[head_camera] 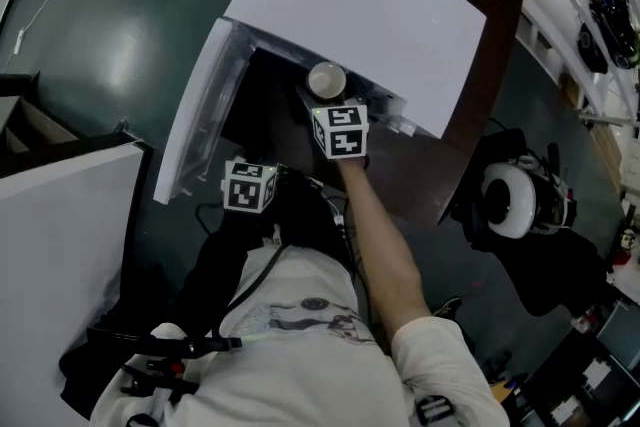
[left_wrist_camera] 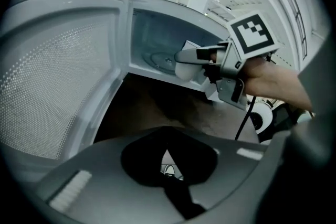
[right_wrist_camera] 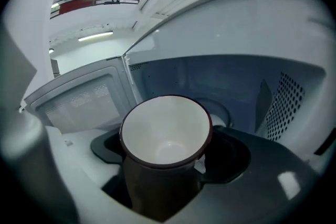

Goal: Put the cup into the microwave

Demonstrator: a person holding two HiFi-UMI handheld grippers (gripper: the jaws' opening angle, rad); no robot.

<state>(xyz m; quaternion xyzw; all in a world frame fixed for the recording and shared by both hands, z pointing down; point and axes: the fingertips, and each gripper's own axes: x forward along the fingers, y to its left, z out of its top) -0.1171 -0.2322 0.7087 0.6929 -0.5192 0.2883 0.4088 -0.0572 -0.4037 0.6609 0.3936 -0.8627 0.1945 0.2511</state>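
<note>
The microwave (head_camera: 370, 15) stands on the dark counter (head_camera: 415, 170). Its door (head_camera: 195, 110) is already swung fully open toward 9 o'clock, so that step is done.

The grasp is done too. The right claw (head_camera: 328, 95) is clamped on the cup (right_wrist_camera: 165, 134), which sits upright between the jaws with its white inside facing up and its dark wall gripped on both sides. In the head view the cup is at the mouth of the cavity, just at the front edge of the white top and clear of the counter. It is not yet inside. The right gripper view shows the cavity directly ahead at 12 o'clock, with the turntable (right_wrist_camera: 224, 112) beyond the cup's rim.

The left claw (left_wrist_camera: 170, 165) hangs back at about 7 o'clock from the cup. Its jaws are drawn together on nothing, and it points toward the open door.

I judge the task a little past halfway. What remains is carrying the cup in, setting it on the turntable, letting go and drawing the claw back out.
</note>
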